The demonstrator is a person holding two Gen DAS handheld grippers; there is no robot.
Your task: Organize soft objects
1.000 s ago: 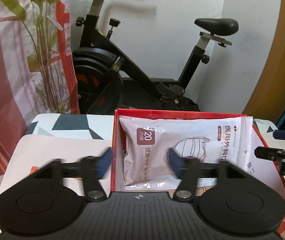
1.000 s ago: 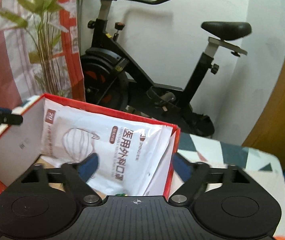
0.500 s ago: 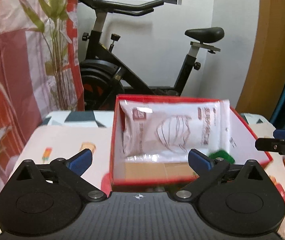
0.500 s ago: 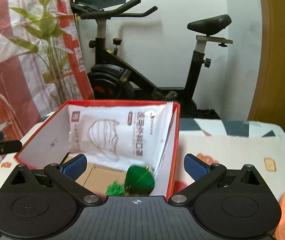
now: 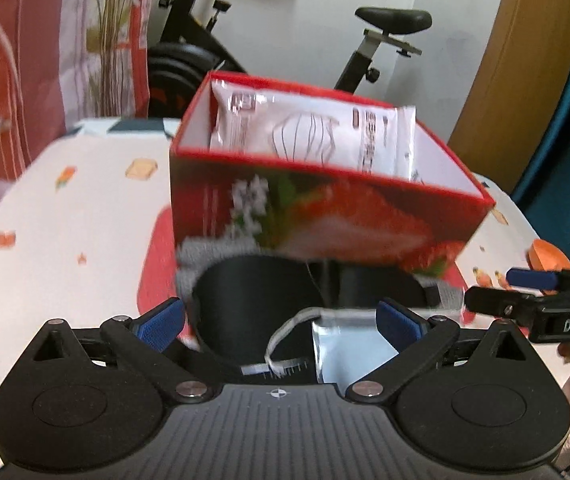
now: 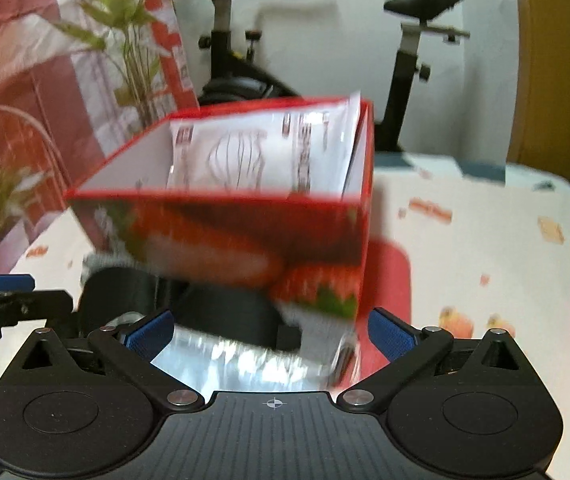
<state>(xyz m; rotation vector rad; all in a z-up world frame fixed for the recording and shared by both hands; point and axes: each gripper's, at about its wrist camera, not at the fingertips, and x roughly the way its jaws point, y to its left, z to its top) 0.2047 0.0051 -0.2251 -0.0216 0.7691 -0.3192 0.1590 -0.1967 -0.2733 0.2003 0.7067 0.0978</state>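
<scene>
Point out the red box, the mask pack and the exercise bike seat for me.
Red box [image 5: 325,216]: left wrist view, on its printed front wall.
Mask pack [image 5: 309,136]: left wrist view, on its white front face.
Bike seat [image 6: 425,2]: right wrist view, on the black saddle.

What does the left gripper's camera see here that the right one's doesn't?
Only the left wrist view shows the white cord looping over the black item before the box, and the right gripper's tip at its right edge.

Only the right wrist view shows the shiny silver packet spread between its fingers, and the left gripper's tip at its left edge.

Both show the red box holding a white mask pack, the patterned table, the exercise bike and open jaws.
</scene>
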